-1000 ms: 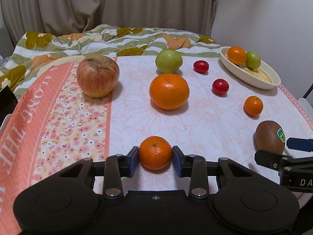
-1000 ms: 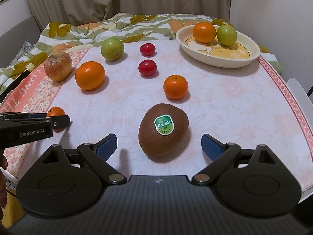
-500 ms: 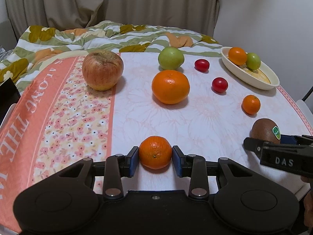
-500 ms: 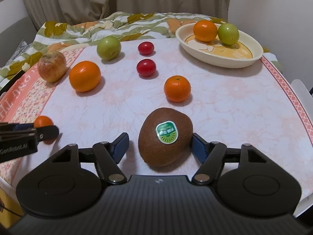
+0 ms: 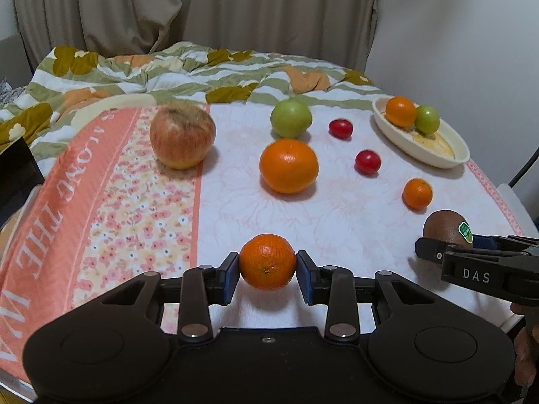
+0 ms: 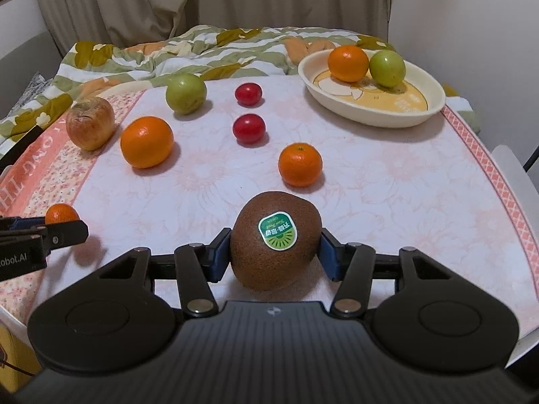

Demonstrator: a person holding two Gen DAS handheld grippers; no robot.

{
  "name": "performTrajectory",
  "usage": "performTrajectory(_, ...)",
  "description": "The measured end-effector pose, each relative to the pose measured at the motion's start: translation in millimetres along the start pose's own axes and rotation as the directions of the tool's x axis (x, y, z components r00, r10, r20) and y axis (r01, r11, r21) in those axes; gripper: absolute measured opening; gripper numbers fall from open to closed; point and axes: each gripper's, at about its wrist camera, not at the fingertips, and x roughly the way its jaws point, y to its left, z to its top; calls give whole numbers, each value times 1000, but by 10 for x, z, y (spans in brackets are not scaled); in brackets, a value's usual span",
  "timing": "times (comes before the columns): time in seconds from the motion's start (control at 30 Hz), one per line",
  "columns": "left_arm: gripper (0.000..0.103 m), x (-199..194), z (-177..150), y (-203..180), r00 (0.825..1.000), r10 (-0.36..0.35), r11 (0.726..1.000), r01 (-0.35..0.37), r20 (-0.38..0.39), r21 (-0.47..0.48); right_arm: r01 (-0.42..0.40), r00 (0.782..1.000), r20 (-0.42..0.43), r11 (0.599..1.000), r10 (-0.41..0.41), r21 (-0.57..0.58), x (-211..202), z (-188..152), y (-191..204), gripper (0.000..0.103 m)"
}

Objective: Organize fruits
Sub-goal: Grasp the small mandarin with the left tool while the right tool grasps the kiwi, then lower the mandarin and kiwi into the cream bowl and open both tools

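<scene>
The left tongs (image 5: 267, 262) are clenched on a small mandarin (image 5: 267, 261); both blue pads press its sides at the near edge of the counter (image 5: 337, 208). Whether the mandarin touches the cloth I cannot tell. The right tongs (image 6: 275, 250) have just been closing, with the kiwi (image 6: 275, 239) between the pads. The pads now touch both its sides, so the tongs grasp the kiwi, which sits low on the cloth at the near right part of the counter. Its green sticker (image 6: 278, 231) faces the camera.

The other fruits lie apart on the flowered tablecloth (image 5: 134, 202). A large orange (image 5: 288, 165) is in the middle, and a green apple (image 5: 290, 118) is just behind it. A reddish apple (image 5: 182, 136) stands to the left, on the border between the pink flowered band and the white part. Two small red tomatoes (image 6: 248, 128) lie one behind the other, right of the green apple. A second small mandarin (image 6: 300, 164) rests between the near tomato and the kiwi, touching neither of them.

At the far right there is an oval cream dish (image 6: 427, 107). In it an orange fruit (image 6: 348, 63) and a green fruit (image 6: 387, 68) lie side by side and touch each other.

Behind the counter lies a striped blanket (image 5: 202, 67) with leaf pattern, and beige curtains (image 5: 202, 6) hang at the back. In the left view, fingers of a hand (image 5: 524, 346) show at the right edge under the right tongs.
</scene>
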Motion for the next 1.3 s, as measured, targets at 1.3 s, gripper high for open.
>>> performTrajectory(1.3,40,389,1486,-1711,991,-40,998,33,128,58,-67,994,85,995,73,-76,-184,1390,-1762,69)
